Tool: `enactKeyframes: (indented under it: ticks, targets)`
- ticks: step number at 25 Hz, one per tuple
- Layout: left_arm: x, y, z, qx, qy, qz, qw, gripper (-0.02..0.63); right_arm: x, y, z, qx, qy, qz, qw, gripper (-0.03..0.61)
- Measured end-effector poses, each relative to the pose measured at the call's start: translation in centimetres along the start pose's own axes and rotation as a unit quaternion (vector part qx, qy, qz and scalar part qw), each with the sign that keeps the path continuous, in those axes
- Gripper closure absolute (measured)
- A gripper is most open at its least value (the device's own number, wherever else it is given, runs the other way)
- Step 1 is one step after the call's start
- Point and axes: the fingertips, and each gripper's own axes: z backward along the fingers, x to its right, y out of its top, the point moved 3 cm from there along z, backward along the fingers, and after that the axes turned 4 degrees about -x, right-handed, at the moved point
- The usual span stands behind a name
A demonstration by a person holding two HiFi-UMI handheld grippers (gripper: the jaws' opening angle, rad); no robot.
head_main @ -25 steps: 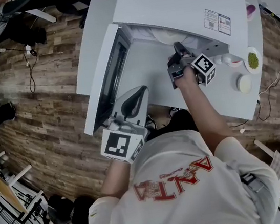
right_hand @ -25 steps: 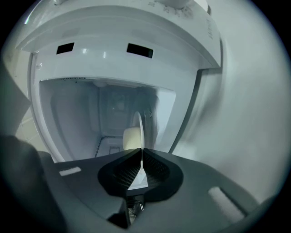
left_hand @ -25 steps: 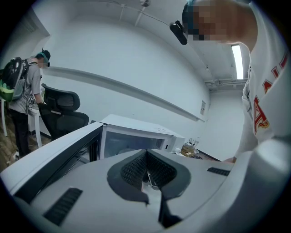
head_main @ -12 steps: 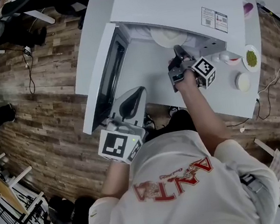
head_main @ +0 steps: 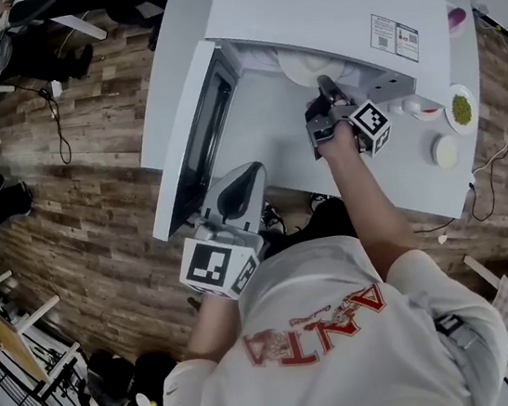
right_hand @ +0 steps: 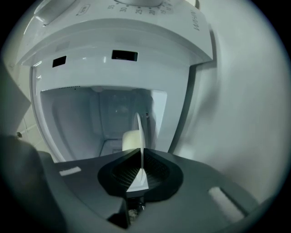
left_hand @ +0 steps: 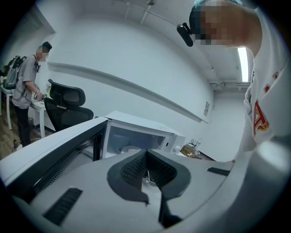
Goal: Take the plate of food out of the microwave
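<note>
A white microwave stands on the white table with its door swung open to the left. In its mouth sits a white plate. My right gripper is shut on the plate's near rim. The right gripper view shows the plate edge-on between the pads, with a pale lump of food on it and the cavity behind. My left gripper hangs below the door's lower end, shut and holding nothing. Its view looks over the door into the microwave.
To the right of the microwave stand a dish of green bits, a small bowl and a white round lid. Wooden floor lies left of the table. A person and an office chair are far left.
A bit more of the plate shows beyond the microwave's top edge than a second ago, with the right gripper still clamped on its rim. The left gripper has barely moved.
</note>
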Motion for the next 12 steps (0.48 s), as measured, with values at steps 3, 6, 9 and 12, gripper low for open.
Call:
enactKeyframes:
  ticks: [3, 6, 9, 12]
  targets:
    - [-0.1, 0.1, 0.2, 0.002, 0.004, 0.001, 1.0, 0.604, -0.2, 0.0, 0.0, -0.003, 0.011, -0.005, 1.0, 0.561]
    - [0.0, 0.3, 0.2, 0.006, 0.003, 0.0, 1.0, 0.604, -0.4, -0.1, 0.5, -0.009, 0.025, -0.007, 1.0, 0.561]
    - [0.3, 0.5, 0.4, 0.009, 0.0, -0.003, 1.0, 0.604, -1.0, -0.6, 1.2, -0.018, 0.041, -0.001, 0.999, 0.561]
    - [0.8, 0.7, 0.4, 0.011, -0.007, -0.008, 0.9999, 0.604, -1.7, -1.2, 2.3, -0.031, 0.047, 0.001, 0.998, 0.561]
